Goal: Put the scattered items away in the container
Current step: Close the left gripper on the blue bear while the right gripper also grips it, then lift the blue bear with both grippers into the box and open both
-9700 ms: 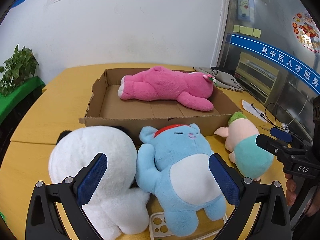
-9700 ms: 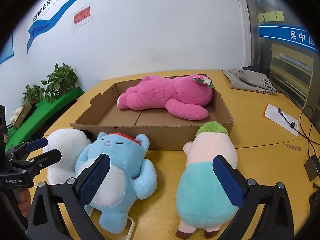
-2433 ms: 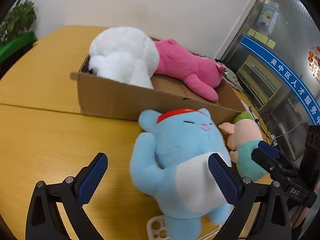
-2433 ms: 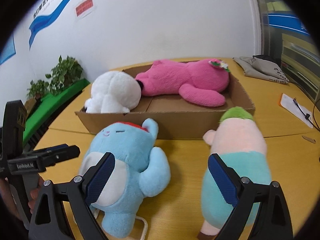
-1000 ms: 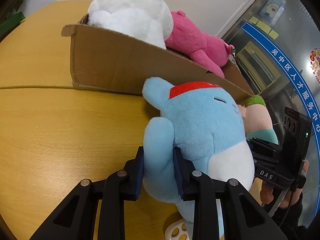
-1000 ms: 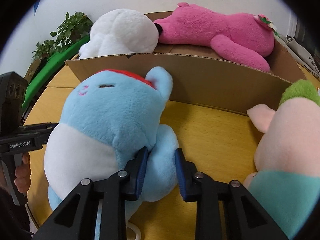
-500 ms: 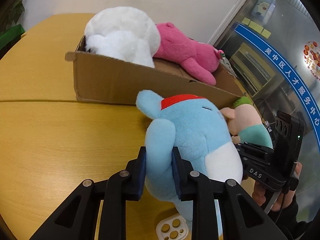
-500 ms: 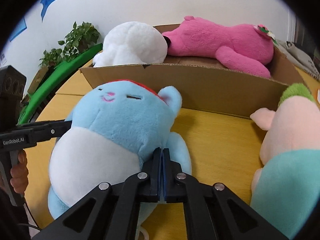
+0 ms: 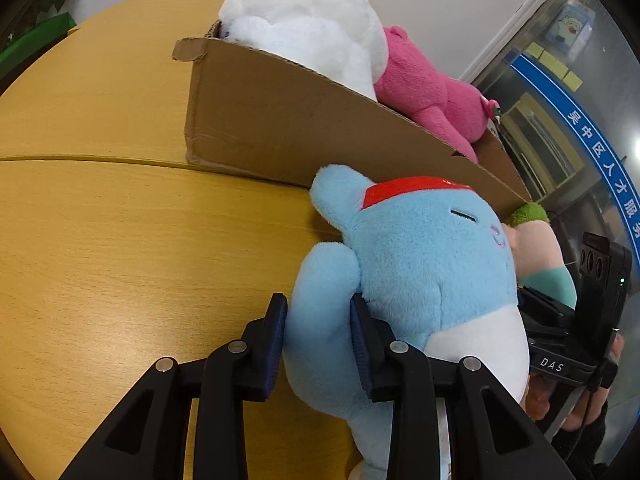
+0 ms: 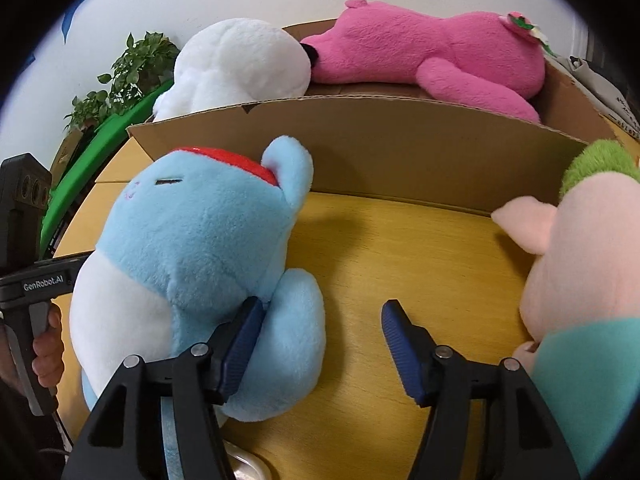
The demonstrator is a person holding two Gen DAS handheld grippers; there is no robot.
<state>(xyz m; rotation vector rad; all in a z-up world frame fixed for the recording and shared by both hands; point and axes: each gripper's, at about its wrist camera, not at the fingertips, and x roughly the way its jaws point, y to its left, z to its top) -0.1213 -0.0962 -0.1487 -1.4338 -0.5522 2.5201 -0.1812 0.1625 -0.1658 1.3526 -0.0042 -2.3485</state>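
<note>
A blue plush with a red headband (image 9: pixel 420 264) (image 10: pixel 200 248) lies on the yellow table in front of the cardboard box (image 9: pixel 304 128) (image 10: pixel 400 152). My left gripper (image 9: pixel 318 340) is shut on its arm. My right gripper (image 10: pixel 320 340) is open, with the plush's other arm between its jaws, beside the left finger. A white plush (image 9: pixel 304 28) (image 10: pixel 236 64) and a pink plush (image 9: pixel 432 96) (image 10: pixel 432 52) lie in the box. A pink-and-teal plush with green hair (image 10: pixel 580 280) (image 9: pixel 536 240) lies to the right on the table.
Green plants (image 10: pixel 120 76) stand beyond the table's left edge. A grey cloth (image 10: pixel 600 88) lies behind the box at the right. A white object (image 10: pixel 240 464) lies partly under the blue plush. Bare tabletop (image 9: pixel 120 240) stretches to the left.
My right gripper, shut half a second ago, has opened beside the blue plush's arm. My left gripper still grips the other arm. The plush has moved closer to the box.
</note>
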